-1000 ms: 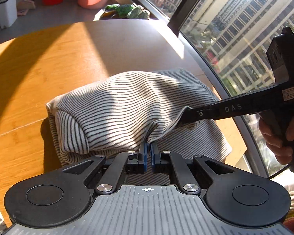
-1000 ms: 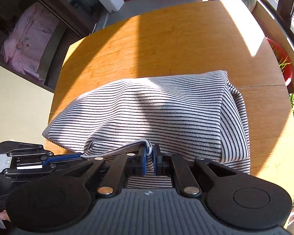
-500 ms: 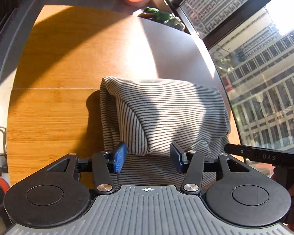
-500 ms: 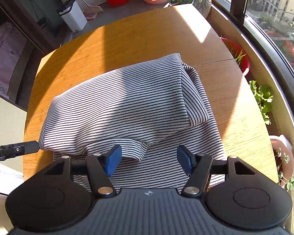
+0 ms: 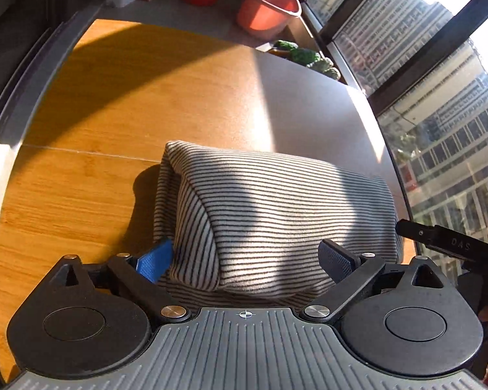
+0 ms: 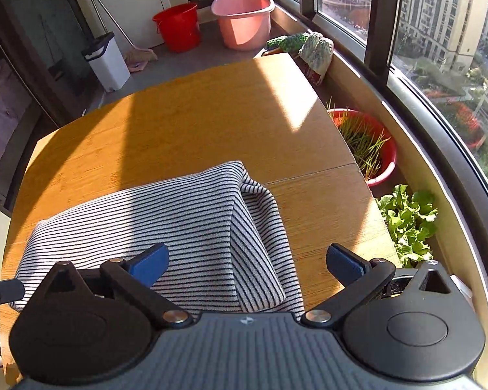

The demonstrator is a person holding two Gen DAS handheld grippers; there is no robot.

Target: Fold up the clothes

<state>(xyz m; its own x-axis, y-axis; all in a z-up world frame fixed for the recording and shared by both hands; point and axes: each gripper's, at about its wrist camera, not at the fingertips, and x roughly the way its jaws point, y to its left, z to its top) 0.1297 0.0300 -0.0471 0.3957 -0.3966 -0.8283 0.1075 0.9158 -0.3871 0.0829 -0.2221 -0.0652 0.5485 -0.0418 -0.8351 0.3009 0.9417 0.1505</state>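
Observation:
A grey-and-black striped garment (image 5: 276,214) lies folded into a thick rectangle on the wooden table (image 5: 114,130). It also shows in the right wrist view (image 6: 192,237). My left gripper (image 5: 245,261) is open, raised just above the garment's near edge, holding nothing. My right gripper (image 6: 247,265) is open and empty above the garment's right end. The tip of the right gripper shows at the right edge of the left wrist view (image 5: 439,240). The left gripper's tip shows at the left edge of the right wrist view (image 6: 0,292).
The table (image 6: 211,123) runs along a curved window ledge (image 6: 423,149). A red basin of grass (image 6: 367,143) and leafy plants (image 6: 406,221) sit beside its right edge. A pink tub (image 6: 244,16), red bucket (image 6: 179,26) and white bin (image 6: 105,61) stand on the floor beyond.
Both grippers were shut on the garment's near edge a second ago. They have opened, let it go and drawn back and upward. The garment now rests folded on the table.

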